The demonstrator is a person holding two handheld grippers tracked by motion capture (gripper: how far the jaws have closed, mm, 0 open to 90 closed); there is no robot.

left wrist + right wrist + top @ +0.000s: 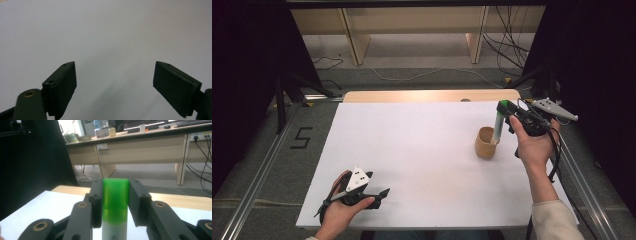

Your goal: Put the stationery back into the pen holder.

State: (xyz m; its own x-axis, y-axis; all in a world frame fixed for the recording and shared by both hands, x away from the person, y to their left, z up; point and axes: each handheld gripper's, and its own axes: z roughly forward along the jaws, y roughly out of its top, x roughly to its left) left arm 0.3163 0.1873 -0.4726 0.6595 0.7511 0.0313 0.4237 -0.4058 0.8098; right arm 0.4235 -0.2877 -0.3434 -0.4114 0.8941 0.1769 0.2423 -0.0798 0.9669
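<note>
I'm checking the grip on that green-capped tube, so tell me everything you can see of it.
The green-capped tube has a translucent bright green cap on a whitish body bearing a small round printed mark. It looks like plastic. The right gripper is shut on it at the cap, a black pad on each side. In the high view it stands nearly upright, its lower end at the mouth of the tan cup; whether it touches the cup is unclear.

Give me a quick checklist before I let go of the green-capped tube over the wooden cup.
1. Right tool gripping the green-capped tube: ok, jaws press both sides of the cap.
2. Tube upright: ok, near vertical in the high view.
3. Tube's lower end at the wooden cup: ok, it meets the rim.
4. Tube resting on the cup's bottom: cannot tell, hidden.
5. Cup standing upright on the white board: ok.
6. Left tool out of the way: ok, open, near the front edge.
</note>
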